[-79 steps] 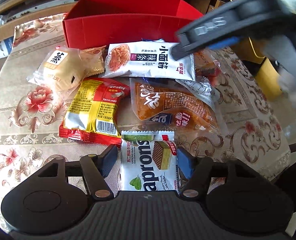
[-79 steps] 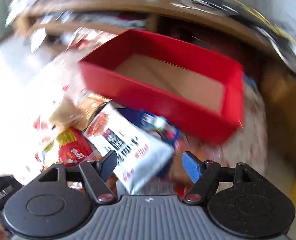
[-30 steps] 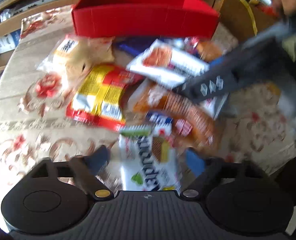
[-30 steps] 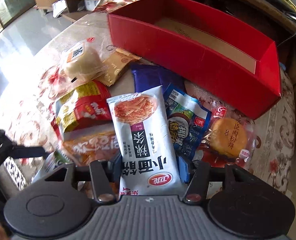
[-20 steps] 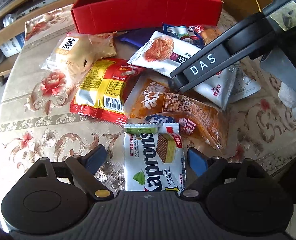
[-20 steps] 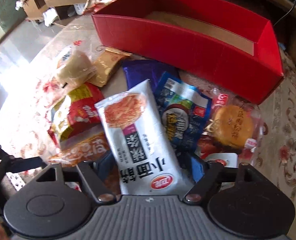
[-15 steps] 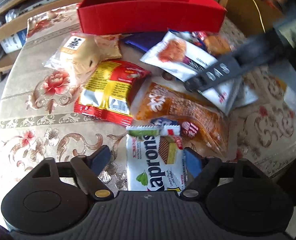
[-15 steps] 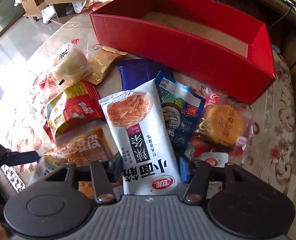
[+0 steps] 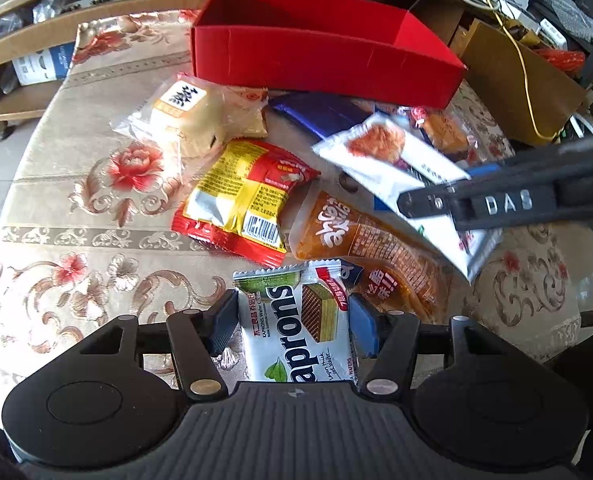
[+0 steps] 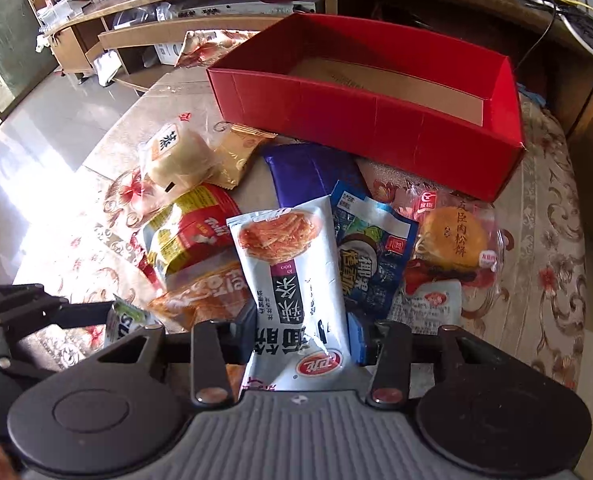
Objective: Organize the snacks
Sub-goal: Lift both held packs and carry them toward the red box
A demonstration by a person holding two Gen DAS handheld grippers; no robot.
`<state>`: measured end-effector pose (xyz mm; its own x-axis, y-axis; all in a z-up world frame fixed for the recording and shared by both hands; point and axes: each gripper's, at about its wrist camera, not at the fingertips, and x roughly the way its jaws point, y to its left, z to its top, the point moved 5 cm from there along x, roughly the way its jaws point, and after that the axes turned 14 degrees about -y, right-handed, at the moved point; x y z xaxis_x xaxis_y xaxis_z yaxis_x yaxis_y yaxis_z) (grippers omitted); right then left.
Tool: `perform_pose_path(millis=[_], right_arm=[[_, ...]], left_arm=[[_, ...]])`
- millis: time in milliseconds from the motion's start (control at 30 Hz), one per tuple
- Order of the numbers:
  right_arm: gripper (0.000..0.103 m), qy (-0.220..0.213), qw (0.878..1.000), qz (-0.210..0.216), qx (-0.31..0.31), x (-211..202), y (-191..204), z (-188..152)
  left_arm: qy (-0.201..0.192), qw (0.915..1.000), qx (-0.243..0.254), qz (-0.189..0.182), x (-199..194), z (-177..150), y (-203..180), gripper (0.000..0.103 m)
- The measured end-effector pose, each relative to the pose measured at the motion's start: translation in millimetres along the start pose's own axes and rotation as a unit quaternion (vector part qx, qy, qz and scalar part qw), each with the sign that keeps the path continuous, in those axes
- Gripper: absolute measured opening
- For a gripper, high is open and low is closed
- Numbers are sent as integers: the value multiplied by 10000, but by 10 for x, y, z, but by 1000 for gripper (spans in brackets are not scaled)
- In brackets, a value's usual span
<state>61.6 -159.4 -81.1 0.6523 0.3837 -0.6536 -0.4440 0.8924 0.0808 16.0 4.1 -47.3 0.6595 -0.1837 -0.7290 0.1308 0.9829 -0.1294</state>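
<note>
My right gripper (image 10: 302, 342), jaws clamped on the white noodle packet (image 10: 292, 276), has lifted it toward the far red box (image 10: 376, 120); my left gripper (image 9: 294, 322) has closed on the wafer pack (image 9: 298, 328).

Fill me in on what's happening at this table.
A person is sorting snacks with two hand-held tongs. The right tongs have closed on a white noodle-snack packet and hold it above the pile. The left tongs grip a Kaprons wafer pack at the pile's near edge. The red box behind shows only its bare cardboard floor; the other packets lie on the tablecloth.
</note>
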Motion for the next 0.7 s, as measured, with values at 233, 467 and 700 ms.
perform_pose_path(millis=[233,467,700], right_arm=[[42,228,9994,-80,-257,90,19,-134],[52,441,9982,-81,-407,333,52,-121],[60,312,9961,-296,-777,482,125,-101]], left_arm=[[-15,9999,30,155,-46,57,-40,66],[271,9996,46,92,117,-37,-26,66],[234,9995,164,94,125,-102,-28,74]])
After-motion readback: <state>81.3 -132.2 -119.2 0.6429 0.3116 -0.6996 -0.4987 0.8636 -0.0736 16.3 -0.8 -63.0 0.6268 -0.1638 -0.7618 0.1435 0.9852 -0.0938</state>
